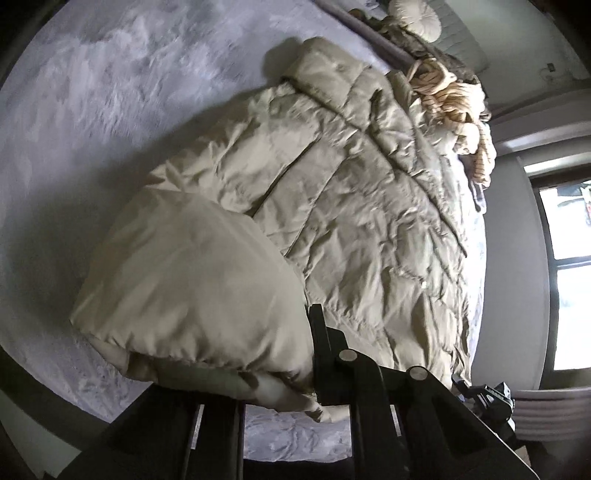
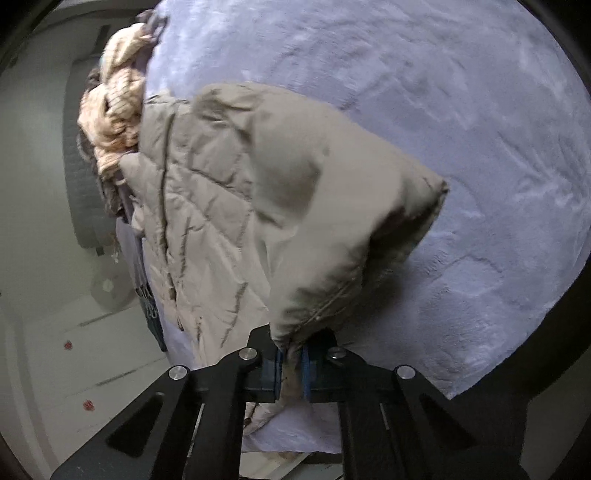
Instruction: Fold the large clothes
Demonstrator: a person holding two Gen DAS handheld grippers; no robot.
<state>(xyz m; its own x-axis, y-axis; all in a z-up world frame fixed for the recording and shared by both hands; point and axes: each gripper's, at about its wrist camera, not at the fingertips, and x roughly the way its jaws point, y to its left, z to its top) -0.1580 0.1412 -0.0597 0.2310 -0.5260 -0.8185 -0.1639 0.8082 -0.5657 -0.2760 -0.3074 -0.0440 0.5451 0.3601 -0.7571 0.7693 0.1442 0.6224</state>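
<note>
1. A beige quilted puffer jacket (image 1: 332, 192) lies spread on a bed covered by a pale lavender plush blanket (image 1: 110, 92). In the left wrist view it fills the middle of the frame and runs from the centre up toward 1 o'clock.
2. The left gripper (image 1: 295, 373) sits at 6 o'clock in its own view. One black finger (image 1: 319, 354) shows, pressed against a smooth folded flap of the jacket; the other finger is hidden by the fabric. The jaws appear clamped on that flap, with a bunched edge of cloth hanging out just below them.
3. The flap held on the left bulges from the centre toward 8 o'clock and lies over the quilted body of the jacket.
4. The right gripper (image 2: 290, 369) sits at 6 o'clock in the right wrist view. Its jaws are clamped on a seamed edge of the jacket (image 2: 229, 206), with the cloth pinched between two blue pads (image 2: 306, 373).
5. From that grip a smooth panel rises and spreads toward 3 o'clock, its corner raised over the blanket (image 2: 424, 110), while the quilted part runs up toward 10 o'clock.
6. A striped cream garment (image 1: 458, 99) is heaped at the far end of the jacket, at 1 o'clock in the left view and at 10 o'clock in the right view (image 2: 114, 122).
7. A round cream cushion (image 1: 417, 16) lies at 12 o'clock in the left view.
8. A window (image 1: 569, 258) shows at 3 o'clock in the left view.
9. A pale floor (image 2: 55, 314) lies beside the bed at 8 o'clock in the right view.
</note>
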